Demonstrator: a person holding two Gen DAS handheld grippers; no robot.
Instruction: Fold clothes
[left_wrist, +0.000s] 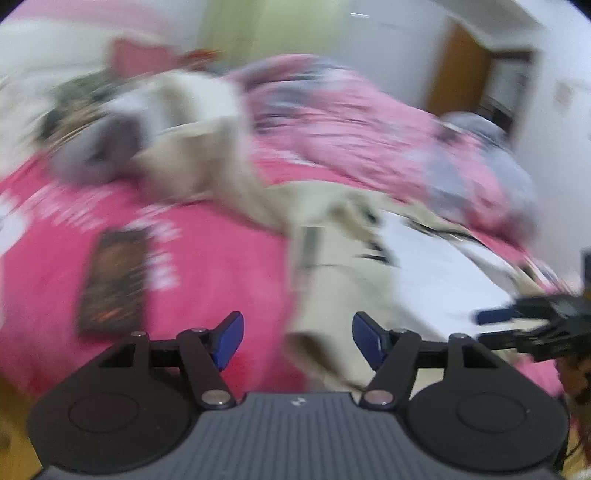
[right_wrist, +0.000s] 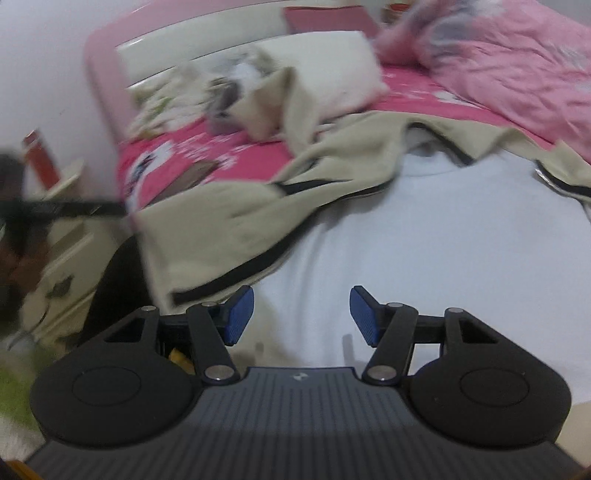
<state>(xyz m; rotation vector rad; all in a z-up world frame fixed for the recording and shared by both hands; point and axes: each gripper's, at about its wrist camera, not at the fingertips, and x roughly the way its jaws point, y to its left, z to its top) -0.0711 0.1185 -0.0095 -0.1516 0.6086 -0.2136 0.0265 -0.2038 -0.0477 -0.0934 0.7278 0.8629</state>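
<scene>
While spread over the pink bed sheet (right_wrist: 413, 92), beige garment (right_wrist: 229, 218) with black trim lying partly under white garment (right_wrist: 424, 236), both soft and limp. Judged light, likely to sag and slide when lifted by one corner only, not fragile. Best hold probably at a hem or corner, for example the black-trimmed edge near the bed side in the right wrist view, or the folded beige sleeve end (left_wrist: 317, 339) just ahead in the left wrist view.

Left gripper (left_wrist: 297, 339) with blue fingers apart, nothing pressed between them, cloth only seen beyond the gap. Right gripper (right_wrist: 302, 314) also with fingers apart, hovering above white fabric, gripping nothing.

Concerning room: bed edge close at the near side, white nightstand (right_wrist: 62, 254) beside it. Dark booklet (left_wrist: 114, 280) flat on the sheet, left of the beige cloth, apart from it. Pink quilt (left_wrist: 351, 122) bunched at the far side, white pillow (right_wrist: 332, 70) near the headboard (right_wrist: 107, 74). Free sheet mainly between booklet and garments. Much motion blur, small details not readable.
</scene>
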